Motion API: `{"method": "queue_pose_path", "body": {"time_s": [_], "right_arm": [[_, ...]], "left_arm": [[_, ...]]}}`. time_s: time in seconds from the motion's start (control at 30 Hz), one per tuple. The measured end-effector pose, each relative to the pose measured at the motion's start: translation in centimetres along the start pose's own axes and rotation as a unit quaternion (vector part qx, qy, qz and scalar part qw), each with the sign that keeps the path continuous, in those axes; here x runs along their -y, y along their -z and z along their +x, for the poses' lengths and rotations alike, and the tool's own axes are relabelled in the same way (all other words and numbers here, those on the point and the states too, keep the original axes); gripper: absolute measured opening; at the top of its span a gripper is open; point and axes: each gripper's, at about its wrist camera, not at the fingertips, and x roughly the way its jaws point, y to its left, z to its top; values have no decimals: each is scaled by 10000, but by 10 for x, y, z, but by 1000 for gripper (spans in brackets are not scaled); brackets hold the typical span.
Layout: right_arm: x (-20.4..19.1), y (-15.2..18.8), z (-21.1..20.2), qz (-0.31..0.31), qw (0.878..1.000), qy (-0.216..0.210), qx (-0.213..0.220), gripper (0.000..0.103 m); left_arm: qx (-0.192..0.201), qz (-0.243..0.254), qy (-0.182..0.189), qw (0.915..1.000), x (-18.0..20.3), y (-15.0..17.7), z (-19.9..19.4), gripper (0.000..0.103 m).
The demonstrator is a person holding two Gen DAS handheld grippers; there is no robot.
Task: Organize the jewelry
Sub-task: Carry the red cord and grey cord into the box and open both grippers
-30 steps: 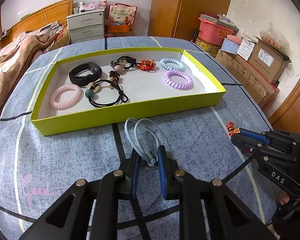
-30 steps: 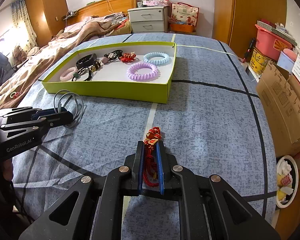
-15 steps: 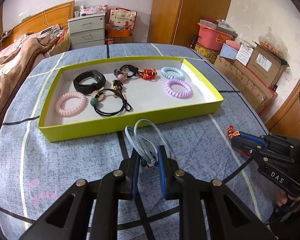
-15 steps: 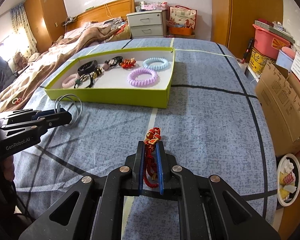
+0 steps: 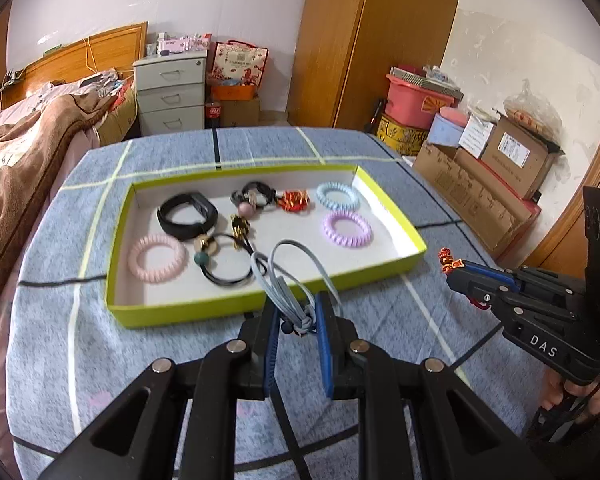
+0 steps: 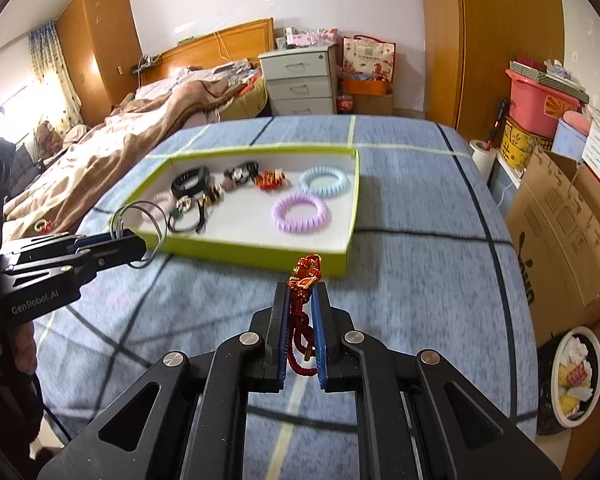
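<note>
The left gripper [image 5: 296, 316], low centre of its view, is clamped narrow on a grey cord loop [image 5: 288, 276] whose free end arches up in front of the tray's near wall. The right gripper [image 6: 302, 312], low centre of its own view, pinches a red charm [image 6: 305, 276], the knot end poking above the tips and the red cord hanging between the jaws. Both are held above the blue cloth [image 6: 400, 280], short of the tray [image 5: 220, 304], which fills mid-frame and already holds coil ties, a black band [image 5: 186, 216] and other hair ties.

The step in hand looks like carrying both pieces over the near wall. To do it well, lift enough that the dangling loop clears the rim, and aim for bare floor: the patch in front of the purple coil [image 5: 347, 229] for the loop, and the right end of the tray for the charm. Lower until each piece touches before opening, so neither bounces onto its neighbours.
</note>
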Motion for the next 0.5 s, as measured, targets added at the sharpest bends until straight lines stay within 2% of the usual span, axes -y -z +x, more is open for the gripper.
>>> {"method": "queue_pose_path", "body": {"time_s": [0.23, 0.5], "right_arm": [[-5, -34, 15, -59, 9998, -135, 103, 11], [-11, -65, 49, -138, 9992, -384, -21, 11]], "left_arm": [[86, -69, -30, 9999, -12, -16, 5, 18], [-100, -222, -94, 9997, -30, -21, 26, 18]]}}
